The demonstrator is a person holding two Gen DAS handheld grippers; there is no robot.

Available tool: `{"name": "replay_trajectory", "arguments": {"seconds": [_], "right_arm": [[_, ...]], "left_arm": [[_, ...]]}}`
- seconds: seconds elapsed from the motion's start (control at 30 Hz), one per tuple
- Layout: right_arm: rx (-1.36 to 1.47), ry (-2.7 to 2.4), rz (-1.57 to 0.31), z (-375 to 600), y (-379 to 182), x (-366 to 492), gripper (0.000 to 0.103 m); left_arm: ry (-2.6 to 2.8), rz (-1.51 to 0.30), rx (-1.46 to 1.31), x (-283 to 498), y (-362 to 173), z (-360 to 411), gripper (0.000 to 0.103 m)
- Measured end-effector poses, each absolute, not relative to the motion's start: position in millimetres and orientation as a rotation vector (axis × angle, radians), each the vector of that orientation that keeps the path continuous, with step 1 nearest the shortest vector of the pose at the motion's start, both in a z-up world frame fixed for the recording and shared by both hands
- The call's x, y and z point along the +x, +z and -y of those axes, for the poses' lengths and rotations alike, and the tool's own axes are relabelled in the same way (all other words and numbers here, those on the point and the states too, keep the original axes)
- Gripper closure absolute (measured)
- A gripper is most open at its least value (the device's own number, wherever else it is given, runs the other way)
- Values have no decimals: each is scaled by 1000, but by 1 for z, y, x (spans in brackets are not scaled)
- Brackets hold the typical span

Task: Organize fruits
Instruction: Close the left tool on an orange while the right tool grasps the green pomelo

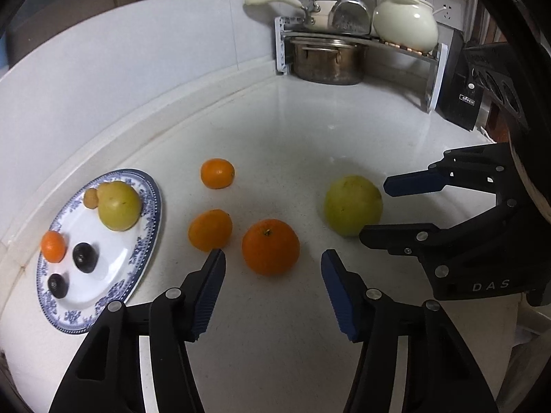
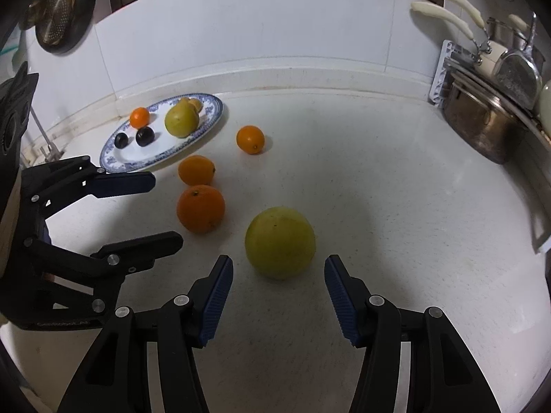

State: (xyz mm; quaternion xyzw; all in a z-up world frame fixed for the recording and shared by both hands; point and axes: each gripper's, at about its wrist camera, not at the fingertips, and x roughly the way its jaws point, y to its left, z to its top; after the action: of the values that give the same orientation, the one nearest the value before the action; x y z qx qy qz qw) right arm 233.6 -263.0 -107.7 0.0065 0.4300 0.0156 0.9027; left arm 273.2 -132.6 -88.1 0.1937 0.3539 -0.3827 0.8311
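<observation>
My left gripper (image 1: 273,258) is open and empty, with a large orange (image 1: 270,246) just ahead between its fingertips. My right gripper (image 2: 279,261) is open and empty, with a yellow-green fruit (image 2: 280,242) just ahead between its fingertips. Two smaller oranges (image 1: 210,230) (image 1: 217,173) lie loose on the white counter. A blue-rimmed plate (image 1: 103,289) at the left holds a yellow-green fruit (image 1: 119,205), a small orange (image 1: 53,246), two dark plums (image 1: 85,257) and a small tan fruit (image 1: 91,198). The right gripper shows in the left wrist view (image 1: 375,210), beside the yellow-green fruit (image 1: 353,205).
A metal rack (image 1: 358,39) with pots, a scoop and a cream jar (image 1: 404,22) stands in the back corner. A black appliance (image 1: 459,99) is to its right. The tiled wall and backsplash ledge run behind the plate. A dark strainer (image 2: 58,10) hangs at the left.
</observation>
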Motion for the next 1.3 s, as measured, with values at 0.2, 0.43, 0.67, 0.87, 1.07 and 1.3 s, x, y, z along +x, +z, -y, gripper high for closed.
{"name": "replay_trajectory", "arguments": {"seconds": [0.2, 0.43, 0.67, 0.87, 1.07, 1.3], "right_arm": [[19, 51, -905, 264, -112, 245, 47], [22, 70, -922, 267, -119, 254, 47], [44, 96, -921, 270, -123, 256, 53], [68, 95, -910, 272, -124, 256, 53], [93, 75, -891, 273, -120, 251, 54], [97, 90, -855, 265, -105, 244, 54]], "left_arm": [[-820, -782, 401, 284, -94, 138, 51], [-822, -814, 388, 291, -102, 146, 58], [-796, -819, 376, 295, -103, 151, 62], [-771, -825, 366, 293, -102, 150, 63], [-736, -832, 313, 291, -94, 135, 63], [-682, -819, 271, 283, -74, 114, 63]]}}
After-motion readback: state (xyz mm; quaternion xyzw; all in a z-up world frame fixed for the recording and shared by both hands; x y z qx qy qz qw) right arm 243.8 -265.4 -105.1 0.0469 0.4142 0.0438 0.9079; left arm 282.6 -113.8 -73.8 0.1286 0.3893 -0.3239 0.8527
